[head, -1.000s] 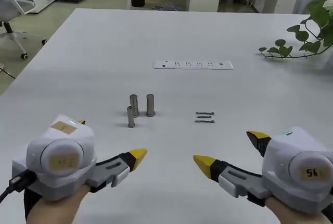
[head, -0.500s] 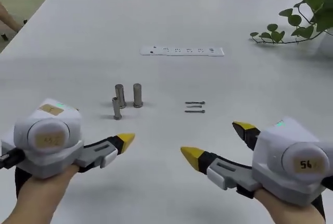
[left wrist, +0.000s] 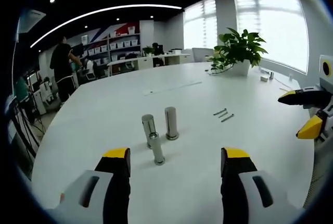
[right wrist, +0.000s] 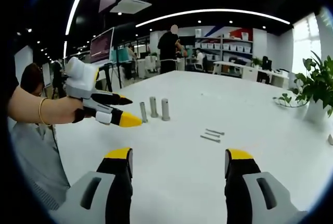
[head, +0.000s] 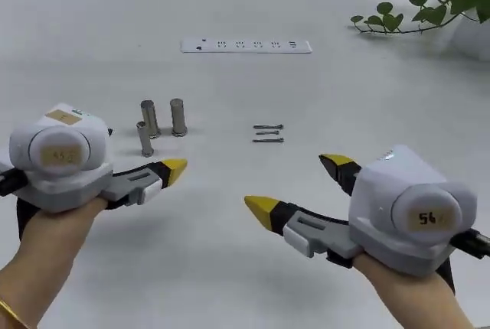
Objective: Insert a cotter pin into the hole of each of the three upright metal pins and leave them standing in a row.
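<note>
Three short steel pins [head: 178, 116] stand upright in a tight cluster on the white table [head: 230, 268], seen up close in the left gripper view [left wrist: 171, 123]. Three thin cotter pins [head: 268, 133] lie side by side on the table to the right of them. My left gripper [left wrist: 177, 155] is open and empty, hovering just in front of the steel pins. My right gripper [head: 297, 184] is open and empty too, held above the table short of the cotter pins [right wrist: 212, 135]. Nothing touches either gripper.
A white power strip [head: 246, 46] lies on the table beyond the pins. A potted plant [head: 429, 0] trails leaves over the far right corner. People and office shelving stand in the background past the table's edge.
The head camera has tilted down, shifting the whole picture. My left gripper has moved forward, closer to the steel pins. Both grippers stay open, and the pins have not moved.
</note>
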